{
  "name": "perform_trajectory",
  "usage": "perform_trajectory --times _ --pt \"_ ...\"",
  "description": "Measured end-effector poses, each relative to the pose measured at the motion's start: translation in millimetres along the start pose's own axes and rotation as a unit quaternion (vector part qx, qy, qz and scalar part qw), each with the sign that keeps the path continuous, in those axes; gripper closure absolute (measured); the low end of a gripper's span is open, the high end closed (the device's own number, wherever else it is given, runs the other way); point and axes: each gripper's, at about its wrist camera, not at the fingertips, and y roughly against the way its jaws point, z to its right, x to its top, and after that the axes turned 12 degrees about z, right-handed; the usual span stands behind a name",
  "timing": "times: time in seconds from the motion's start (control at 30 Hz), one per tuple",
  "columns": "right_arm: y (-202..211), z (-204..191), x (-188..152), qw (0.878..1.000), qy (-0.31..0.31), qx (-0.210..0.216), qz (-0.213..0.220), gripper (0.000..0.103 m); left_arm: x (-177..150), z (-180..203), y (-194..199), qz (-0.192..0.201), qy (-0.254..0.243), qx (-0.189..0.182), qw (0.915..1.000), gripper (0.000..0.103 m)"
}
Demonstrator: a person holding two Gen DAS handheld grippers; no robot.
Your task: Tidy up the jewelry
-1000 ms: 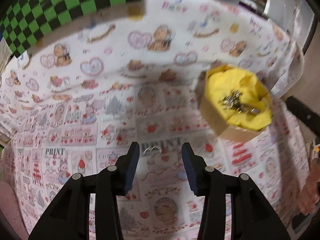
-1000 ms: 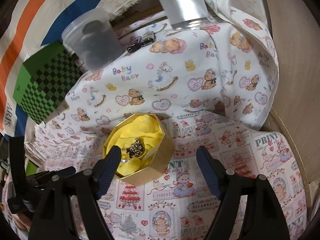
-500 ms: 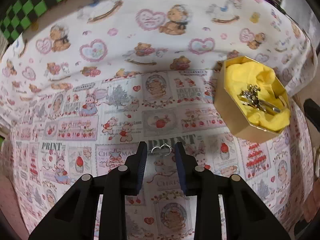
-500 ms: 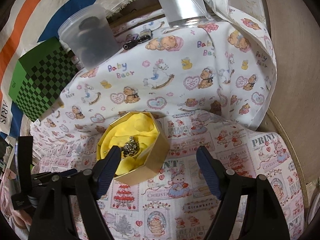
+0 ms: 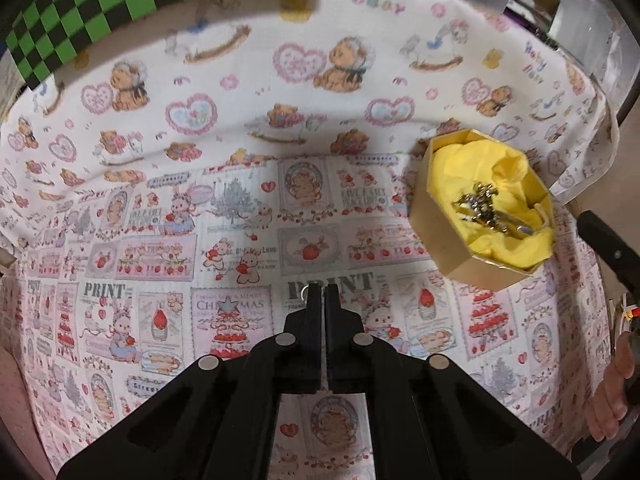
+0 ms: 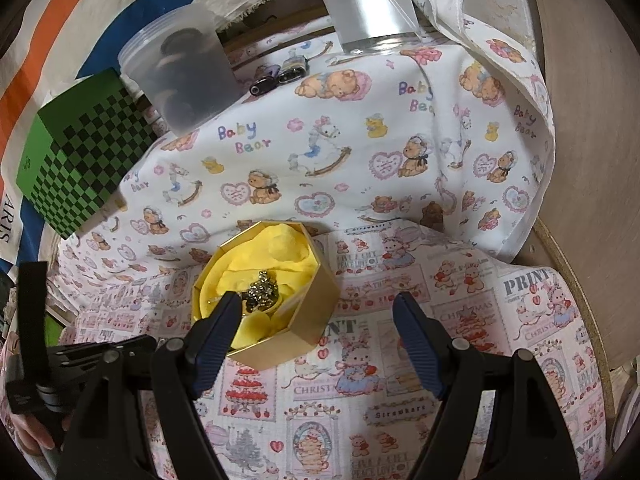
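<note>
Left wrist view: the small silver ring (image 5: 305, 290) is now pinched at the tips of the left gripper (image 5: 319, 294), whose fingers have snapped together on the printed cloth (image 5: 160, 208). Next stop looks like the gold box (image 5: 476, 264), well off to the right, where jewelry (image 6: 262, 295) sits on yellow tissue. The right gripper (image 6: 318, 312) hangs spread wide, one finger over the box rim.
</note>
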Motion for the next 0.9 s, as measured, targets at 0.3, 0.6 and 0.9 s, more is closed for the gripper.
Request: perform_trajectory --times 0.3,0.6,0.9 --pt "-0.2 0.1 0.4 1.0 0.003 0.003 -0.002 0.027 2.1 3.0 -0.5 0.001 -0.026 0.034 0.9991 0.09" --pt "0.1 -0.6 1.1 1.0 0.004 0.003 -0.003 0.027 -4.2 -1.9 -19.6 -0.019 -0.006 0.014 0.9997 0.086" --pt "-3.9 -3.5 -0.4 1.0 0.013 0.003 -0.012 0.027 2.2 -1.7 -27.5 -0.019 -0.002 0.013 0.9997 0.091"
